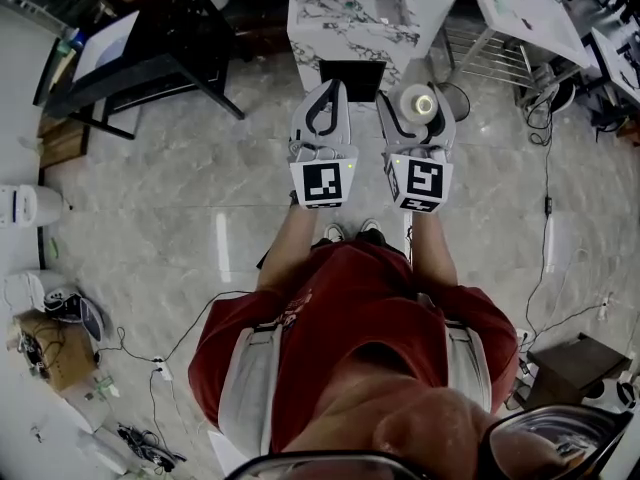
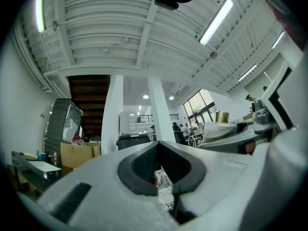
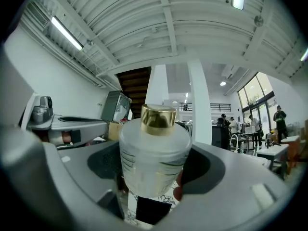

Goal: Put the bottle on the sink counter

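Right gripper view: gold-capped frosted bottle [image 3: 153, 165] clamped in right hand-held gripper [image 3: 151, 171].

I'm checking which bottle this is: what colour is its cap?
Gold cap on a frosted white bottle, clearest in the right gripper view.

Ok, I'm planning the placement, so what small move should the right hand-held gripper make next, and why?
Probably ease forward toward the marble counter without loosening the grip. The right hand-held gripper is shut on the bottle, which is upright, and the counter stands ahead of it, not yet beneath the bottle.
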`<state>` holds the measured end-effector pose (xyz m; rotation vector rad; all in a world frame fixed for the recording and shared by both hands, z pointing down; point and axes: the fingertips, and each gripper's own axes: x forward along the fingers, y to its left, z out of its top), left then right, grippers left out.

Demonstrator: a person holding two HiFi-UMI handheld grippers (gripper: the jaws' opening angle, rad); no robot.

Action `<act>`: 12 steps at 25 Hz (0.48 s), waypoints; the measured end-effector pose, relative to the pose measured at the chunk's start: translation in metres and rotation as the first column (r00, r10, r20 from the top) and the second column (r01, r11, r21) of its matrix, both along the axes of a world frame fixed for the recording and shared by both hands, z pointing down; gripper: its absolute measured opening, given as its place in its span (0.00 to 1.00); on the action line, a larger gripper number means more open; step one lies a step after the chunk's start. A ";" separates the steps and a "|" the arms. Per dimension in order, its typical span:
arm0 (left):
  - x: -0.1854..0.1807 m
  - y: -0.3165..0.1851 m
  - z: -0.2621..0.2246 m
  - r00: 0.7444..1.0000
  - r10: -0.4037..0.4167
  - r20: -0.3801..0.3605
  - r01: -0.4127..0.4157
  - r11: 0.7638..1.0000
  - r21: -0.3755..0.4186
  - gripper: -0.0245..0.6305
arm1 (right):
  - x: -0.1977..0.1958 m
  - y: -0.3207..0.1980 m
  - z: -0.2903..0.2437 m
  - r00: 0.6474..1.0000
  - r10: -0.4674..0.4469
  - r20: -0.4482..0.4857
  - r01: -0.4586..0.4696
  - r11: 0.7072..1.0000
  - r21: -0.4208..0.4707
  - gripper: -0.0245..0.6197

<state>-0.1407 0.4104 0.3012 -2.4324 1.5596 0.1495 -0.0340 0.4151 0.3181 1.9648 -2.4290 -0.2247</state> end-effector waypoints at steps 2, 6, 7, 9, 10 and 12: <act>-0.008 0.000 0.001 1.000 0.008 -0.006 -0.008 1.000 -0.002 0.04 | -0.008 0.001 0.002 1.000 0.005 -0.003 -0.005 1.000 -0.002 0.58; -0.016 0.006 0.002 0.999 0.036 -0.014 -0.036 0.999 0.016 0.04 | -0.017 0.010 0.007 1.000 0.030 -0.008 -0.030 0.999 -0.011 0.58; -0.017 0.008 0.005 0.999 0.042 -0.012 -0.042 0.999 0.007 0.04 | -0.019 0.013 0.008 0.999 0.035 -0.008 -0.035 0.999 -0.013 0.58; -0.022 0.012 0.008 0.999 0.047 -0.012 -0.047 0.999 -0.003 0.04 | -0.023 0.018 0.009 0.999 0.038 -0.007 -0.038 0.999 -0.012 0.58; -0.024 0.013 0.008 0.999 0.047 -0.014 -0.047 0.999 -0.004 0.04 | -0.025 0.019 0.009 0.999 0.037 -0.008 -0.037 0.999 -0.012 0.58; -0.027 0.013 0.008 0.999 0.048 -0.020 -0.048 0.999 -0.002 0.04 | -0.026 0.020 0.007 0.999 0.039 -0.009 -0.039 0.999 -0.009 0.58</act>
